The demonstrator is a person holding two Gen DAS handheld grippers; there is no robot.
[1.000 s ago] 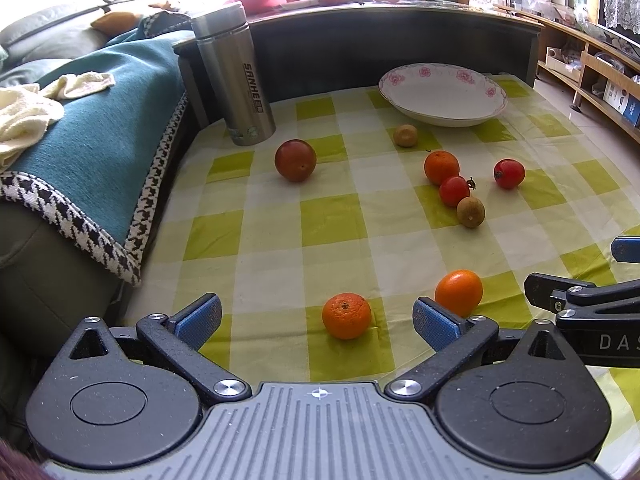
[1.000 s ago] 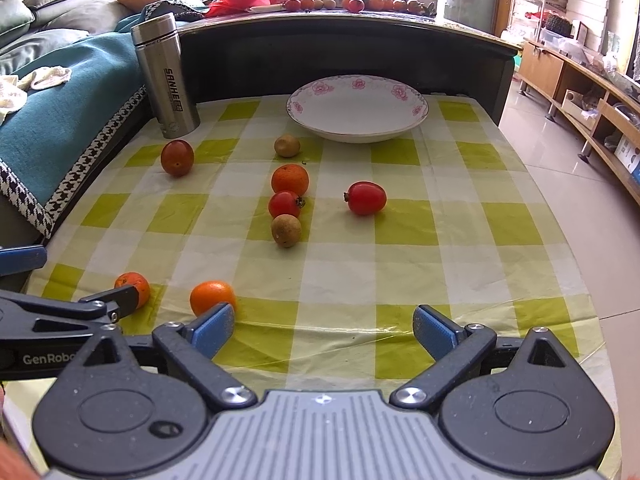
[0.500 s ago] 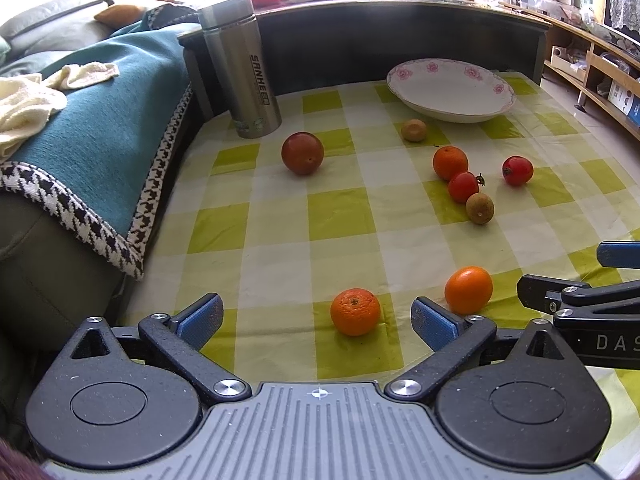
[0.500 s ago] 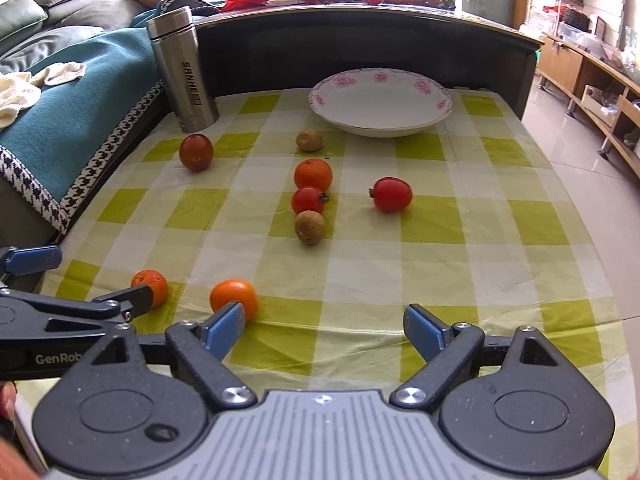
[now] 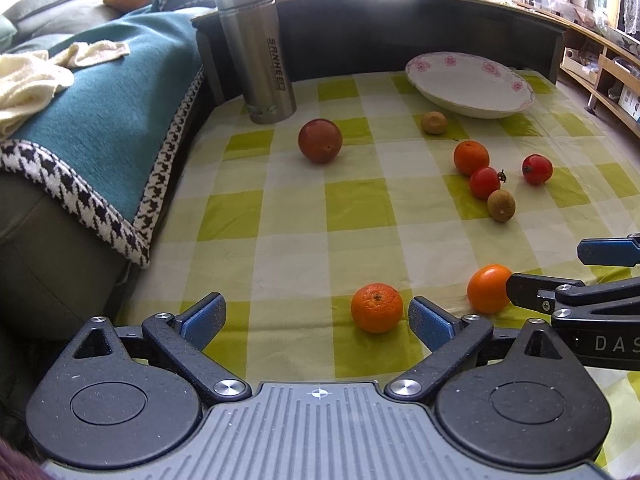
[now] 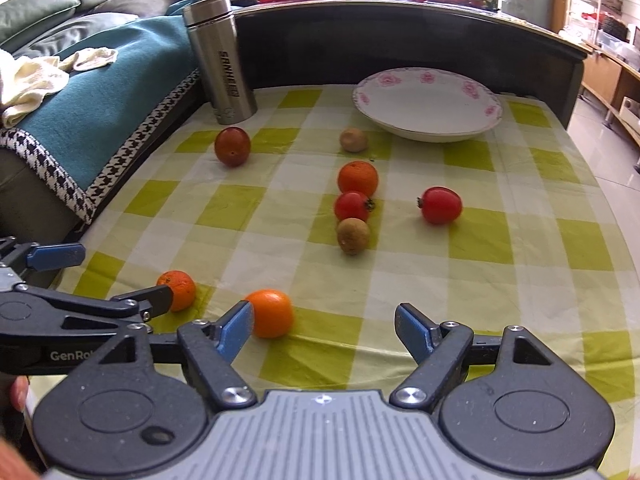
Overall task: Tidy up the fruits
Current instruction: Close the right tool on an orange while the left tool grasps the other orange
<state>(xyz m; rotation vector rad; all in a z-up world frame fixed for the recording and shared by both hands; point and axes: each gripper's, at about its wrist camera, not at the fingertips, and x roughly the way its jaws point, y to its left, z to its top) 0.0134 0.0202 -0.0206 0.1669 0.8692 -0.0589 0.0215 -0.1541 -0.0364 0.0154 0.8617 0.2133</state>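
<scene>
Several fruits lie loose on a green-checked tablecloth (image 5: 292, 216). My left gripper (image 5: 318, 318) is open, and a dimpled orange (image 5: 377, 307) lies just inside its right finger. My right gripper (image 6: 324, 326) is open too, with a smooth orange (image 6: 270, 313) just inside its left finger. Farther off sit a dark red fruit (image 5: 320, 141), a third orange (image 6: 357, 178), two red tomatoes (image 6: 352, 206) (image 6: 440, 205) and two small brown fruits (image 6: 353, 235) (image 6: 353, 139). An empty flowered white plate (image 6: 428, 103) stands at the back.
A steel flask (image 5: 256, 50) stands at the back left of the table. A sofa with a teal blanket (image 5: 104, 92) and a pale towel (image 5: 28, 84) borders the left edge. A dark raised counter (image 6: 400, 36) closes off the back. Tiled floor (image 6: 604, 148) lies right.
Both grippers have moved forward over the table. The two near oranges now sit closer to the fingers, and the far fruits and plate look nearer. Both stay open.
</scene>
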